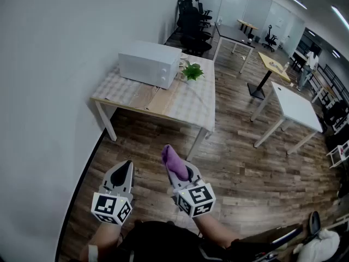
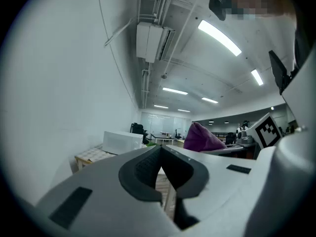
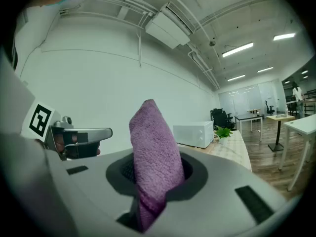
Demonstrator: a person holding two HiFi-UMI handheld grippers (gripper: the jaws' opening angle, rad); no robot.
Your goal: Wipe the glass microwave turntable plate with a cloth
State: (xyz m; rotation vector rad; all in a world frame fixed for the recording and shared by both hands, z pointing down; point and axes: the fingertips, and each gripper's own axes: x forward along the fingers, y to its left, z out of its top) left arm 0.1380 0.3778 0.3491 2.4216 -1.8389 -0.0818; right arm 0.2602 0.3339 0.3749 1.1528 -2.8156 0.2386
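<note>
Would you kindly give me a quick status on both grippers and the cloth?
Left gripper shut, empty. Right gripper shut on purple cloth. Microwave closed on table across the room; turntable plate not in view.

Microwave [image 1: 150, 64] on table [image 1: 188, 107] against wall [image 1: 54, 64]; plant [image 1: 192, 71] right of it.

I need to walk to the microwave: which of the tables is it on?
The wooden table against the wall, nearest you. The microwave stands on it beside a small green plant; the white table to the right carries neither.
</note>
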